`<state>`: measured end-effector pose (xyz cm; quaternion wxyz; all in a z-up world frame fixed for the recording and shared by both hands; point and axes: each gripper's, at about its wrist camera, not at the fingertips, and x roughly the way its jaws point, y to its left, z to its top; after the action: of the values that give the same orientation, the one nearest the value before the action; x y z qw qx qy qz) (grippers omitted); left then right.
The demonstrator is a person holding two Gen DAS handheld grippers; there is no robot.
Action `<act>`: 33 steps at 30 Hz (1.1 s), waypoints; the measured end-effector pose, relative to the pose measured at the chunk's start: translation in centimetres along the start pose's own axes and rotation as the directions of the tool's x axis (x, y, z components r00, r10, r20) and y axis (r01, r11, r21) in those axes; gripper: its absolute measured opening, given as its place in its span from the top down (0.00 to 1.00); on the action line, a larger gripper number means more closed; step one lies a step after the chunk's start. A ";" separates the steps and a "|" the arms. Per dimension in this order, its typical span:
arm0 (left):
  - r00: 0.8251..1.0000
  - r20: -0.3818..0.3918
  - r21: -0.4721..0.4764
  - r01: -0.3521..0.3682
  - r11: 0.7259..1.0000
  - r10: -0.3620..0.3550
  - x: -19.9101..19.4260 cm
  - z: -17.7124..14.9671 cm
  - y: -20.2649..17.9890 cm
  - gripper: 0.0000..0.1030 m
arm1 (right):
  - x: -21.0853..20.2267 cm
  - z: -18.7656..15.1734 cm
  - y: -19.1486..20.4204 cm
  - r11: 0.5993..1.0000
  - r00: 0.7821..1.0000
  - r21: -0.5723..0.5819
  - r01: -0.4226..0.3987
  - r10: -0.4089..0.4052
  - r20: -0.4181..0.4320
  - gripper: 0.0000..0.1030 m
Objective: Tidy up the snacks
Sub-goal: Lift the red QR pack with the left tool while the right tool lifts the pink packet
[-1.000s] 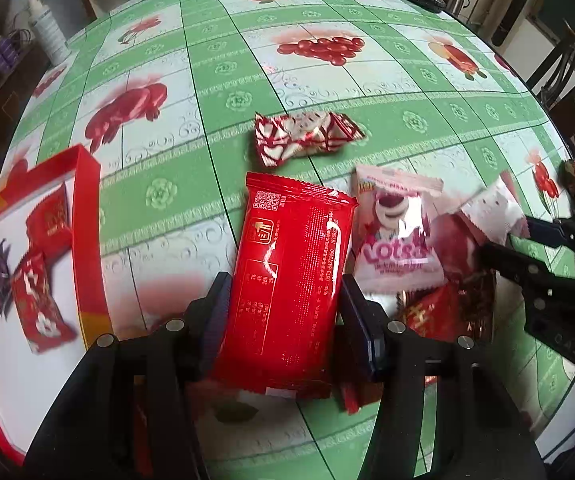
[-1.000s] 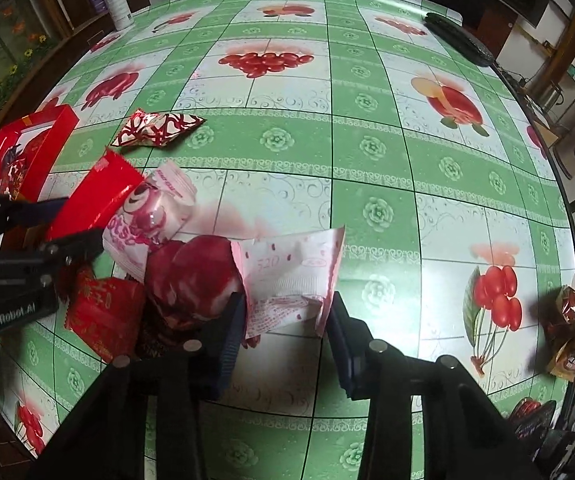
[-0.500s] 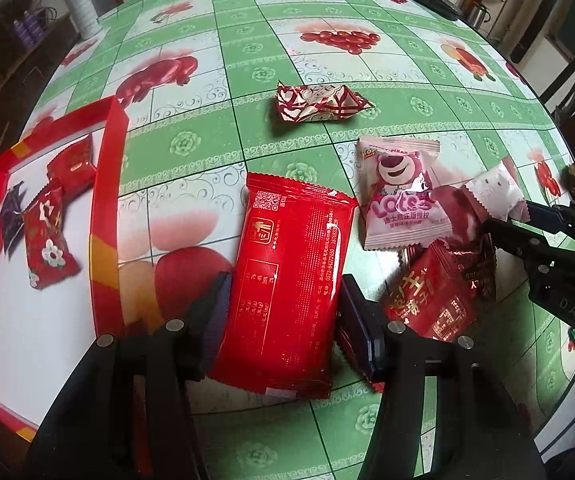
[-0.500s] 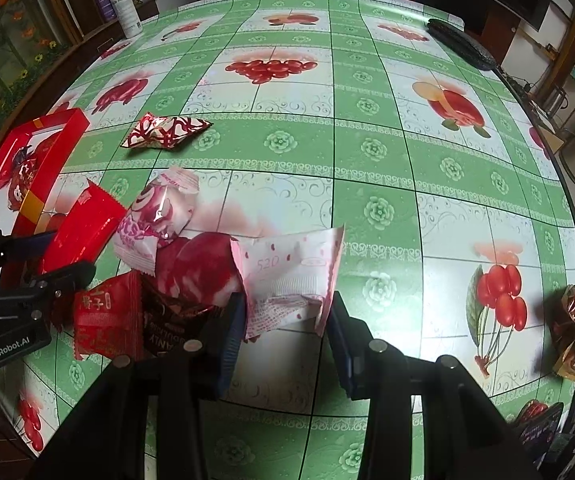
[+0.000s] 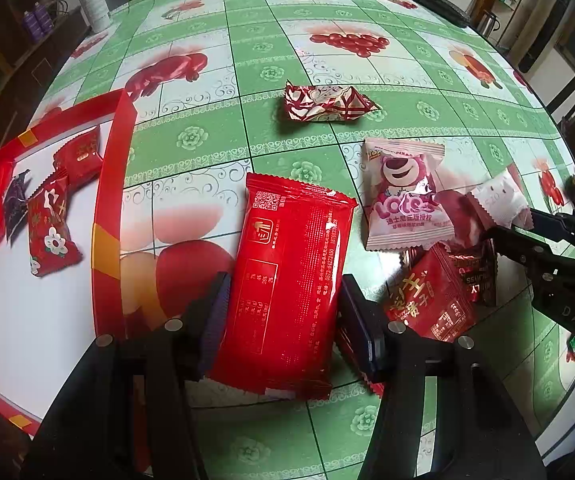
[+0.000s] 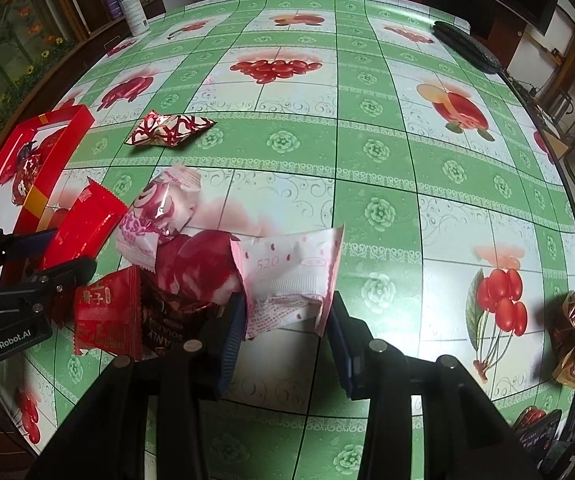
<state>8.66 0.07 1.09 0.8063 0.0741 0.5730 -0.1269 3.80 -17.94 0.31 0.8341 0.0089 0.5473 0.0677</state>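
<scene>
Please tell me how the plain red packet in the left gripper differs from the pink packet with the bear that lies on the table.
The red packet is plain red with small white print; the bear packet is pale pink with a cartoon bear. The red packet looks larger and longer than the bear packet. The red packet sits clamped between the left gripper fingers, while the bear packet lies free on the tablecloth. Both are sealed, crimp-edged snack wrappers.

Two wrist fisheyes, steeply downward, close, sharing snack pile (image 5: 439,248)

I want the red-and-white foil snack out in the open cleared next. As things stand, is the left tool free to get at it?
Probably not yet: the left tool is shut on the big red packet. The foil snack itself lies alone, nothing covering it.
</scene>
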 end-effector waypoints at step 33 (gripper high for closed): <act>0.994 0.042 -0.120 0.103 0.987 -0.099 -0.5 0.4 1.8 0.50 | -4.0 0.0 -1.8 0.991 0.995 0.101 -0.085 0.079 0.062 0.61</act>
<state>9.36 1.78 1.66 0.8119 -0.0069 0.5683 -0.1337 2.44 -20.23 3.78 0.8445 0.0766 0.5249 0.0734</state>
